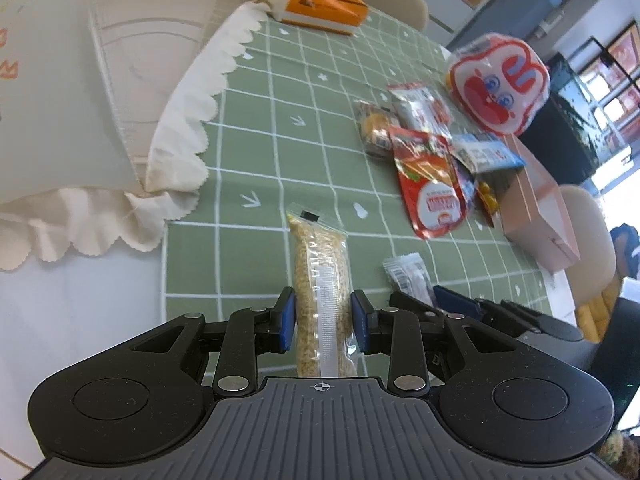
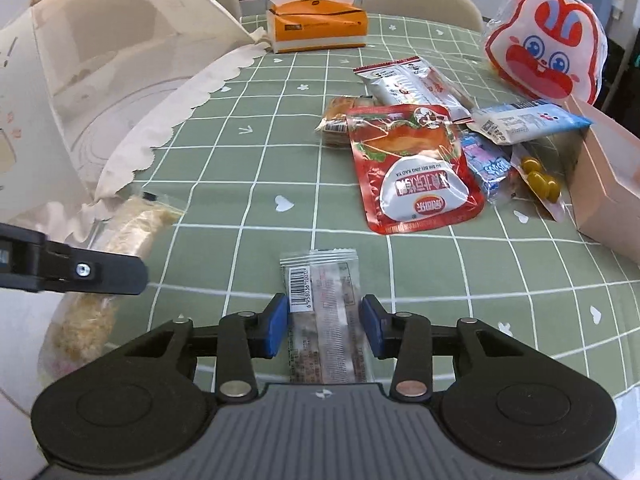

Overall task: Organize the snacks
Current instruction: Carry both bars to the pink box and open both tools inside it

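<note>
A: What is your left tool [image 1: 322,318] doing?
B: Your pads clamp the clear pack of grain bars [image 1: 320,280], raised over the green checked table [image 1: 256,128] beside the cream bag [image 1: 120,80].
A: And your right tool [image 2: 325,326]?
B: It grips the clear barcoded snack packet [image 2: 324,308]; the snack pile [image 2: 416,168] lies beyond.

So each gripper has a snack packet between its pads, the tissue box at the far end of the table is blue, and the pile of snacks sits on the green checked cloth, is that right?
Not quite: the tissue box is orange, not blue, as the right wrist view shows. The rest stands: the left gripper holds a rice bar packet, the right gripper a clear barcode packet, and the pile of snacks sits on the green checked cloth.
</note>
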Tool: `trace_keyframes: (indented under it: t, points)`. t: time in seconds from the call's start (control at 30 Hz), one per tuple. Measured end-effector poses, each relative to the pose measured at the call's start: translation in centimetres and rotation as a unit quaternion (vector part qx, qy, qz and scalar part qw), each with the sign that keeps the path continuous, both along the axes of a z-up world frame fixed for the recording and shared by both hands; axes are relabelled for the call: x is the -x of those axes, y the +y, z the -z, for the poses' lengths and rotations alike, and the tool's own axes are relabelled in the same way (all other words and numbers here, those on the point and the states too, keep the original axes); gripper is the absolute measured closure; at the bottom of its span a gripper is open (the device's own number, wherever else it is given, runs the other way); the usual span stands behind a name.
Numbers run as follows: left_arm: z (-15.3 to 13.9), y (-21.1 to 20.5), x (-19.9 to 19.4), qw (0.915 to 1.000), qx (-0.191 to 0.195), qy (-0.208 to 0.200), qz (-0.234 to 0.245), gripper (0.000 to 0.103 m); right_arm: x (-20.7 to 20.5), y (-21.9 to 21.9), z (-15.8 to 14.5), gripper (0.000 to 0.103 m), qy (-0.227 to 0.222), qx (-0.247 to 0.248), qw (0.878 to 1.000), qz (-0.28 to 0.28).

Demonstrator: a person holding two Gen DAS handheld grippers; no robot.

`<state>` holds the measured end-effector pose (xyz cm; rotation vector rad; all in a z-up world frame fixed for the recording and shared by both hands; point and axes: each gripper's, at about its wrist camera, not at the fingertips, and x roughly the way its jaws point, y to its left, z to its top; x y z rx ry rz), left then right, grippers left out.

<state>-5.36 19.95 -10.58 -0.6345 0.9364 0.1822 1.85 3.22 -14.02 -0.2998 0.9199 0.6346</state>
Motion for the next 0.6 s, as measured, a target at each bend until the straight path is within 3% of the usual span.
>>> trace_keyframes:
  t: [0.27,0.6]
  points:
    - [-1.5,-6.0,-2.6,0.9964,-0.002,0.008,0.084,0.069,-0.8,-7.8,-4.9,0.063,-0.015,-0.045,0.998,0.047]
    - [-5.3,-17.9,-11.5,0.976,0.007,-0.053,0.211,0.069,-5.3,-23.0,-11.8,0.063,-0.101,-0.078,0.976,0.178]
